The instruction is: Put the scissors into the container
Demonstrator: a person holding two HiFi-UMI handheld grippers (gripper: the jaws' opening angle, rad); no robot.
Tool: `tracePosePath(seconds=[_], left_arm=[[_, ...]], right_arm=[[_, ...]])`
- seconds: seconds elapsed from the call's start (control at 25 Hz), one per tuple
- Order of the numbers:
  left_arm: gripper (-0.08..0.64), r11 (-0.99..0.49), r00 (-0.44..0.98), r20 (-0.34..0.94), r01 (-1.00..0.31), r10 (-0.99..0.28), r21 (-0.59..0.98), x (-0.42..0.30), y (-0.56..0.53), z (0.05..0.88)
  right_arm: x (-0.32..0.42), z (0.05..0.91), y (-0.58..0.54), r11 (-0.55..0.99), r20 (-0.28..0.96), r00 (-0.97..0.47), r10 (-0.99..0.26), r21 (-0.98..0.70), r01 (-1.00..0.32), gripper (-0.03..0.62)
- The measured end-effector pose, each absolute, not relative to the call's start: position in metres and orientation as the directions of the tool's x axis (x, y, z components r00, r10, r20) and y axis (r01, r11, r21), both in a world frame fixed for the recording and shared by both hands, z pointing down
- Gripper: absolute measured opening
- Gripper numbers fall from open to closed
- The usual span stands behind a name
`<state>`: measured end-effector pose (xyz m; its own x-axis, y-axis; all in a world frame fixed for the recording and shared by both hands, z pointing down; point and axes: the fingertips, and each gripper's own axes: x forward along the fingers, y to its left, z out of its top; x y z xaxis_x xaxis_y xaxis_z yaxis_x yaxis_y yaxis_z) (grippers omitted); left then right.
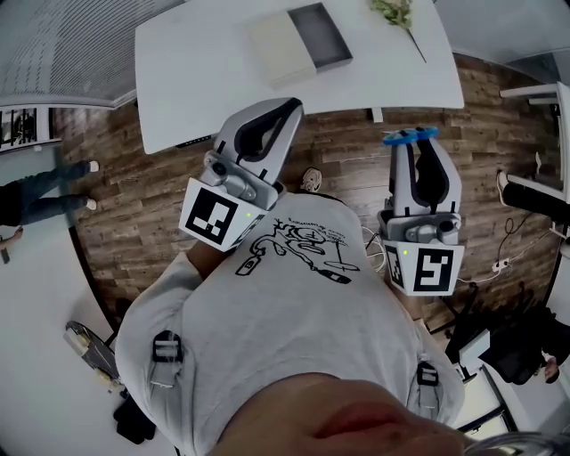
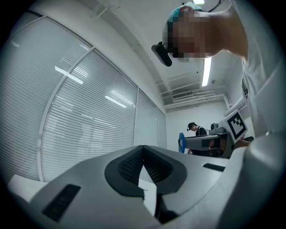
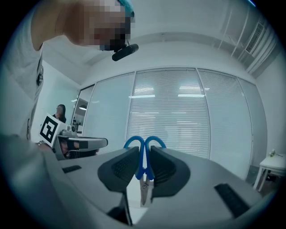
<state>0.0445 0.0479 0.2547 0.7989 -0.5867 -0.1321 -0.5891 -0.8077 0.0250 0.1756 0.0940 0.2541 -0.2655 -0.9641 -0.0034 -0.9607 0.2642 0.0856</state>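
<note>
My right gripper [image 1: 415,144] is held at chest height, shut on the scissors [image 1: 411,136]. Their blue handles stick out past the jaw tips. In the right gripper view the scissors [image 3: 144,157] stand upright between the pads, blue loops above and steel blades pointing back toward the camera. My left gripper [image 1: 287,109] is raised beside it with jaws closed and nothing in them; in the left gripper view its pads [image 2: 132,164] meet at the tips. The container [image 1: 321,36], a grey open tray beside a beige block, lies on the white table [image 1: 205,80] ahead of both grippers.
A green sprig [image 1: 397,13] lies at the table's far right. Wooden floor [image 1: 142,223] lies between me and the table. A person's legs [image 1: 40,191] are at the left, cables and a white desk [image 1: 543,191] at the right. Window blinds [image 3: 178,116] fill both gripper views.
</note>
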Motion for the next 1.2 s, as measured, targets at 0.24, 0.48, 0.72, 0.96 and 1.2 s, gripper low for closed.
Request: tracePosePath(seconds=[0.24, 0.48, 0.72, 0.96, 1.2], left_arm=[[0.019, -0.802, 0.793, -0.134, -0.597, -0.595, 0.024, 0.058, 0.039, 0.255], [0.018, -0.799, 0.791, -0.125, -0.600, -0.598, 0.030, 0.060, 0.037, 0.258], [0.020, -0.785, 0.780, -0.102, -0.619, -0.618, 0.021, 0.055, 0.030, 0.261], [0.019, -0.784, 0.773, -0.143, -0.620, -0.618, 0.033, 0.049, 0.006, 0.254], [0.018, -0.791, 0.779, -0.150, -0.610, -0.609, 0.041, 0.044, -0.028, 0.252]], right_arm=[[0.188, 0.259, 0.081, 0.283, 0.006, -0.284, -0.959, 0.082, -0.956, 0.087], [0.191, 0.256, 0.077, 0.289, -0.001, -0.290, -0.957, 0.078, -0.954, 0.087], [0.186, 0.257, 0.066, 0.297, -0.001, -0.298, -0.955, 0.078, -0.952, 0.087], [0.181, 0.251, 0.046, 0.301, -0.012, -0.303, -0.953, 0.090, -0.949, 0.087], [0.176, 0.251, 0.011, 0.302, -0.010, -0.304, -0.953, 0.094, -0.949, 0.087]])
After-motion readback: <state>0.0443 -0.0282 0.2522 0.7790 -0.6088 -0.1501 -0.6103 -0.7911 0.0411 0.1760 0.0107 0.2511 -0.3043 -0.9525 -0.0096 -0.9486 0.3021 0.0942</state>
